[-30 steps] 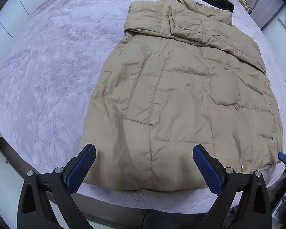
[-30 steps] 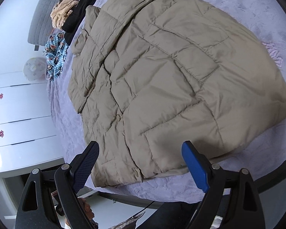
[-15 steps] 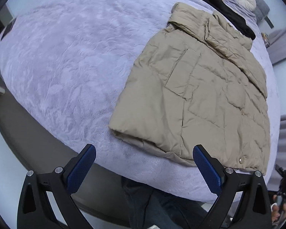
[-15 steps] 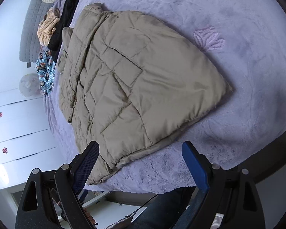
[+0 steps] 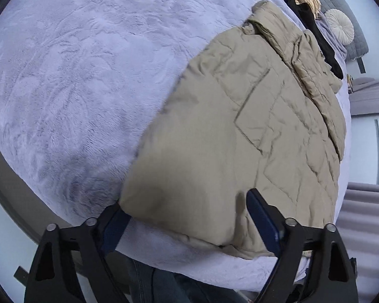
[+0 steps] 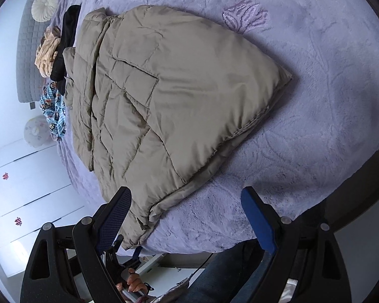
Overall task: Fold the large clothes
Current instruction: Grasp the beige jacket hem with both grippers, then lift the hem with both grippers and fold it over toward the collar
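Left tool, jaws just closing, straddles jacket hem corner, not yet gripping.

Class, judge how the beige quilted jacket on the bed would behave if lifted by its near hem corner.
The beige quilted jacket would probably drape and sag rather than hold shape: it already lies folded with soft creases. Its puffy quilted panels suggest it is light for its bulk. The smooth, slightly shiny shell may slip between the pads of the left hand-held gripper.

both grippers, left gripper and right gripper, are black plastic frames with round silver screws and textured blue pads; person's wearing dark jeans.
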